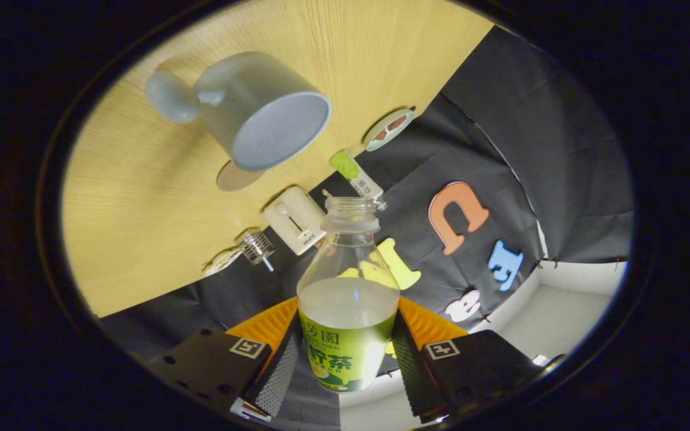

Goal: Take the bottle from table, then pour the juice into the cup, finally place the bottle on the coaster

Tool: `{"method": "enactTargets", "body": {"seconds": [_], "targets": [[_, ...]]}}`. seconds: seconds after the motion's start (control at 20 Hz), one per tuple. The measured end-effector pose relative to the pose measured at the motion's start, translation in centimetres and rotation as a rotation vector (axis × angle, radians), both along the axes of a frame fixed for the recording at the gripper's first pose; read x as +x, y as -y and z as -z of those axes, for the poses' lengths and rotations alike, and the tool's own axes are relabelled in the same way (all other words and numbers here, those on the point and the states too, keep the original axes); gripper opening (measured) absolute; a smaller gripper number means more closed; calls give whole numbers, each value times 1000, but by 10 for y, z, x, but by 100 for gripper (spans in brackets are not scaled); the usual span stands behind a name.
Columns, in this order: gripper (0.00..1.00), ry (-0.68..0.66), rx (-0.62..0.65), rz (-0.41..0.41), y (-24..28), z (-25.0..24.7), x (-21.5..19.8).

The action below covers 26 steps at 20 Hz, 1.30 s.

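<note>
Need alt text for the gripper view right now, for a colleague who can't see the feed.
The gripper is shut on an uncapped juice bottle about half full, held tilted between its fingers. Beyond the bottle's mouth, a grey-blue cup stands on the wooden table, with a round coaster further off near the table's edge.

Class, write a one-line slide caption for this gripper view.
Tongs grip the open juice bottle, tilted toward the grey cup on the wooden table.
</note>
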State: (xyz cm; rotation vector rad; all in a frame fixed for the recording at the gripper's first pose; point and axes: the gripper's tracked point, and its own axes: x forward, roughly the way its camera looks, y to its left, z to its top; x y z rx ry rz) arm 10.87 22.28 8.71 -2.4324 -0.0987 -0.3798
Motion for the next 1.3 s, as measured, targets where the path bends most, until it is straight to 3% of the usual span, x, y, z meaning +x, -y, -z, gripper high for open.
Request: {"method": "enactTargets", "body": {"seconds": [0.8,0.95,1.3], "targets": [[82,7,9,14,7,12,2],[82,-20,114,16,21,28,8],[82,-94,563,-37,54,74,30]]}}
